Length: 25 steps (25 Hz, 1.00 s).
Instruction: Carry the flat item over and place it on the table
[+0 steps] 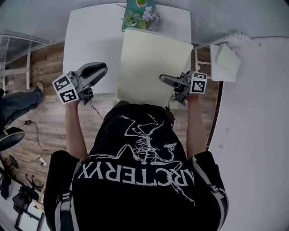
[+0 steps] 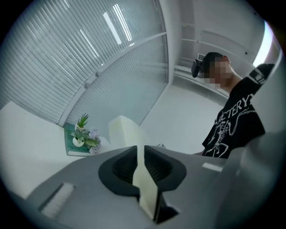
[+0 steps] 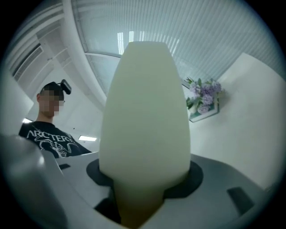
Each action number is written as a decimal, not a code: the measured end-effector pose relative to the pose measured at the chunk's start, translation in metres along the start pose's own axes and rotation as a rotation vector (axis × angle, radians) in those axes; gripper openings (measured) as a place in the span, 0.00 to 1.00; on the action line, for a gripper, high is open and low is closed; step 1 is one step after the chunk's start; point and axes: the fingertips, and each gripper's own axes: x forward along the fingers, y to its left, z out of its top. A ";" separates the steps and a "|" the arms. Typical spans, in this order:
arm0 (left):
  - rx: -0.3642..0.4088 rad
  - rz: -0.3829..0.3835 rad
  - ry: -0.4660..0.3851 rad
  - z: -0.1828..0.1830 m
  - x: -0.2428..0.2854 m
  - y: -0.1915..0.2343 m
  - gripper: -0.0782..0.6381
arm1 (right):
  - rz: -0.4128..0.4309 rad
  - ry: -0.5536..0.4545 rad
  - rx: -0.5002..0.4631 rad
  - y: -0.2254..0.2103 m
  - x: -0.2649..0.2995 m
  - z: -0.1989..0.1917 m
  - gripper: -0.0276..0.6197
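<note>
Floor [image 1: 31, 122]: wood planks, left of the white table [image 1: 90, 40] and below its near edge.
Left gripper [image 1: 103, 70]: over the table's near-left part, marker cube toward the person. In its own view [image 2: 144, 166] the ribbed pads are pressed in on a thin pale strip, which is the board seen edge-on.
Board [image 1: 151, 67]: flat, pale yellow-green, held over the table's near-middle, its near edge overhanging the table edge toward the person's black shirt [image 1: 140, 167]. I cannot tell whether it touches the tabletop.
Plant [image 1: 142, 18]: small pot of green and lilac at the table's far edge, just past the board's far edge, standing on a teal book [image 1: 132, 6].
Right gripper [image 1: 163, 79]: at the table's near-right edge, on the board's right side. In its own view [image 3: 143, 179] the fingers pinch the board [image 3: 145, 112], which rises broad out of the pads.
</note>
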 end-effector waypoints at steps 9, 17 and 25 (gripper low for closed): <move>0.036 -0.021 0.095 -0.023 0.023 -0.022 0.12 | -0.131 0.168 0.291 -0.088 0.060 -0.070 0.46; 0.013 0.000 0.088 -0.026 0.013 -0.020 0.12 | -0.246 0.133 0.468 -0.136 0.074 -0.060 0.47; -0.028 -0.011 0.068 -0.029 0.019 -0.020 0.12 | -0.503 0.240 0.361 -0.164 0.060 -0.058 0.60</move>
